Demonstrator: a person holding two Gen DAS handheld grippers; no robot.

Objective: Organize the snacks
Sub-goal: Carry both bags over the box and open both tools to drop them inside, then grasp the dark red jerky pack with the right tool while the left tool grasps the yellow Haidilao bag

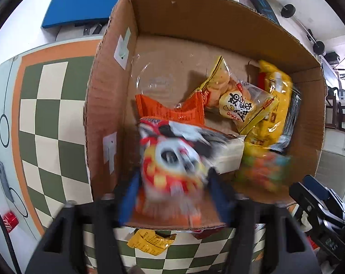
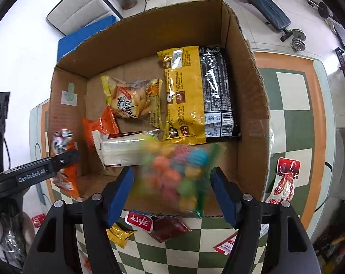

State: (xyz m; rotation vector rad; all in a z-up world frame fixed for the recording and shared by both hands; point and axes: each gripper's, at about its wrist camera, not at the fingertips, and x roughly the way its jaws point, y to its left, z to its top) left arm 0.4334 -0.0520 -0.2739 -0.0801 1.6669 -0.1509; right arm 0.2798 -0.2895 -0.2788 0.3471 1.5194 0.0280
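Hanging over an open cardboard box [image 1: 117, 73], both grippers point down into it. Between the spread blue pads of the left gripper [image 1: 172, 196] sits a blurred red, white and black snack bag [image 1: 172, 157], the pads standing clear of its sides. The right gripper [image 2: 172, 194] is likewise parted around a blurred clear bag of coloured sweets [image 2: 177, 171], with gaps on both sides. Already lying in the box are an orange packet [image 2: 99, 127], a white wafer pack [image 2: 120, 150], a yellow biscuit bag [image 2: 133, 100], a larger yellow bag [image 2: 186, 96] and a black pack [image 2: 215, 91] against the far right wall. More small packets lie on the checked worktop [image 2: 293, 105] just in front of the box.
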